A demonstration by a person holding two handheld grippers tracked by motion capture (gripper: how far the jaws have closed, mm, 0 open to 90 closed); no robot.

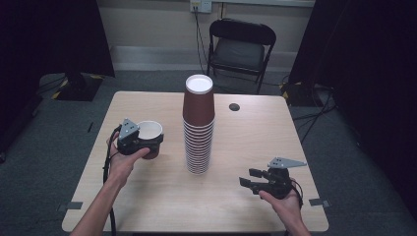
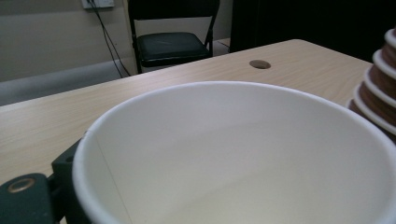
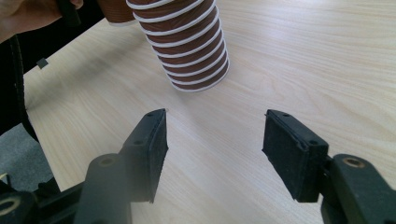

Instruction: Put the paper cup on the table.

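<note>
Two grippers work a pale wooden table (image 1: 147, 206) where a tall stack (image 1: 198, 125) of brown paper cups stands upside down near the middle. The left gripper (image 1: 147, 141) holds a single cup (image 1: 149, 133) mouth-up at the table's left side, just clear of the stack; its jaws sit closed on the cup's near wall. In the left gripper view the cup's white inside (image 2: 243, 158) swallows most of the frame, so one jaw shows as a dark corner at lower left and the other is hidden behind the rim. Whether the cup's base rests on the wood or hangs above it cannot be told. The stack's ribbed edge (image 2: 378, 88) is cut off at the right of that view.

The right gripper (image 1: 250, 178) sits low near the table's front right corner, well apart from the stack, its jaws spread wide with nothing but bare wood between them. In its own view the pads (image 3: 156, 149) frame the foot of the stack (image 3: 189, 42), whose upper part runs out of the top edge. A hand (image 3: 28, 16) and a brown cup (image 3: 114, 11) are clipped at the upper left. A folding chair (image 1: 241, 49) stands beyond the table, and a round hole (image 1: 234, 106) marks the far side.
</note>
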